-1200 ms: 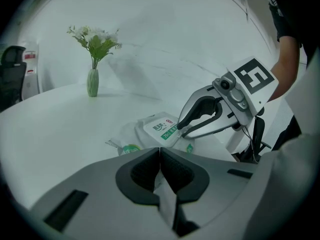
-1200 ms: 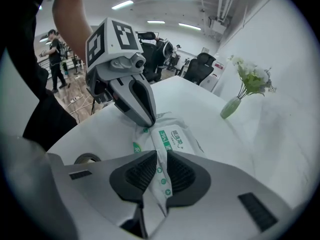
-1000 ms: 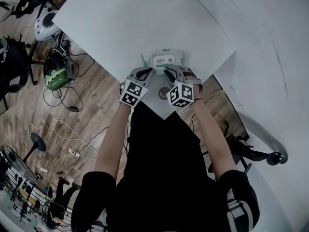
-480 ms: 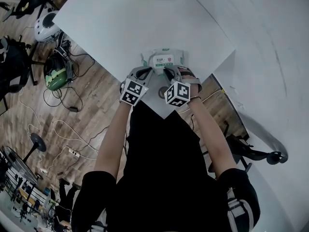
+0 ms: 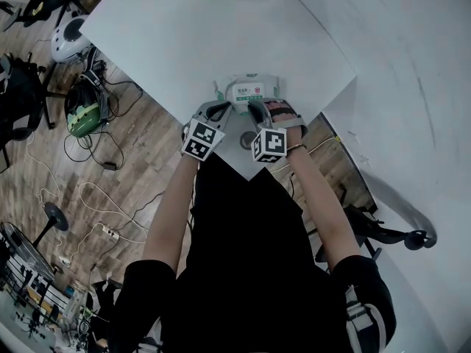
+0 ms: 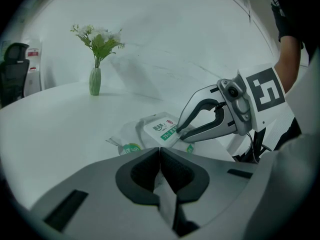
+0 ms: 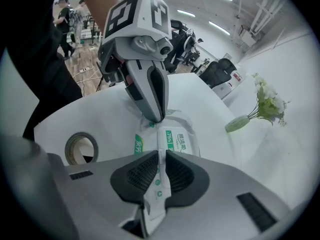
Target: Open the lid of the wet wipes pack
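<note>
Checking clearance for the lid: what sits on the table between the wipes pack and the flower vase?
Nothing; the left gripper view shows bare table between the wet wipes pack and the vase.

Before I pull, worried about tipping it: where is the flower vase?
Left gripper view: the flower vase stands upright on the far side of the table, beyond and left of the wet wipes pack.
</note>
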`<action>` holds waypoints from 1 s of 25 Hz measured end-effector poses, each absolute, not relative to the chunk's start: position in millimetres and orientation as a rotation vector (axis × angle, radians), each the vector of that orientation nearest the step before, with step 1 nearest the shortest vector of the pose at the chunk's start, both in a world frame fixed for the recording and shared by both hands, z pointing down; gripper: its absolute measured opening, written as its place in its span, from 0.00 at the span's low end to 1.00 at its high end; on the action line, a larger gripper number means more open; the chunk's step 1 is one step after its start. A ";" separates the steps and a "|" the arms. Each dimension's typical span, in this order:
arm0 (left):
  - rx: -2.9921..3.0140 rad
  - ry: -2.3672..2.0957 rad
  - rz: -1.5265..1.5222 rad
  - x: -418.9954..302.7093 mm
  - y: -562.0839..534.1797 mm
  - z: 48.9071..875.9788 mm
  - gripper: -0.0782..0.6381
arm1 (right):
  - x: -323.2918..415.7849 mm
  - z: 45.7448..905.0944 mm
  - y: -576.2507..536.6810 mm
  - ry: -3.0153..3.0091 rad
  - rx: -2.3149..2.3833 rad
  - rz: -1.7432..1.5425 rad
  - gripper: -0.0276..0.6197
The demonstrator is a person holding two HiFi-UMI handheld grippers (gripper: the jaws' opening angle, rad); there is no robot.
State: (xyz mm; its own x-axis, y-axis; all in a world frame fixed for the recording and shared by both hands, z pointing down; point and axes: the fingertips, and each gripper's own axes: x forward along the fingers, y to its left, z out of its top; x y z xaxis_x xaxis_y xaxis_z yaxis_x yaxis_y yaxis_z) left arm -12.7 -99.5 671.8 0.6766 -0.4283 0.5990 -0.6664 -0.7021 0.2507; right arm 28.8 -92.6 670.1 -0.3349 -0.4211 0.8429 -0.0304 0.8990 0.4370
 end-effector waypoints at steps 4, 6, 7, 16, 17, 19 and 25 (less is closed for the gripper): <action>2.434 -0.855 0.701 -14.6 -99.6 670.4 0.14 | 26.2 670.2 -92.1 -1.851 0.300 -0.468 0.14; 2.435 -0.856 0.703 -15.6 -99.4 669.7 0.14 | 25.2 669.8 -92.1 -1.839 0.293 -0.485 0.14; 2.437 -0.856 0.707 -15.7 -99.4 669.7 0.14 | 25.2 670.0 -92.2 -1.838 0.291 -0.481 0.13; 2.428 -0.843 0.707 -15.6 -94.0 678.4 0.14 | 25.7 665.3 -90.0 -1.858 0.287 -0.419 0.11; 2.429 -0.843 0.706 -16.2 -93.9 677.8 0.14 | 24.7 664.2 -89.6 -1.857 0.286 -0.419 0.10; 2.435 -0.843 0.716 -16.8 -95.5 673.0 0.14 | 23.9 662.2 -89.5 -1.855 0.287 -0.412 0.10; 2.421 -0.824 0.738 -16.1 -91.5 679.3 0.14 | 25.1 654.0 -90.9 -1.856 0.306 -0.391 0.09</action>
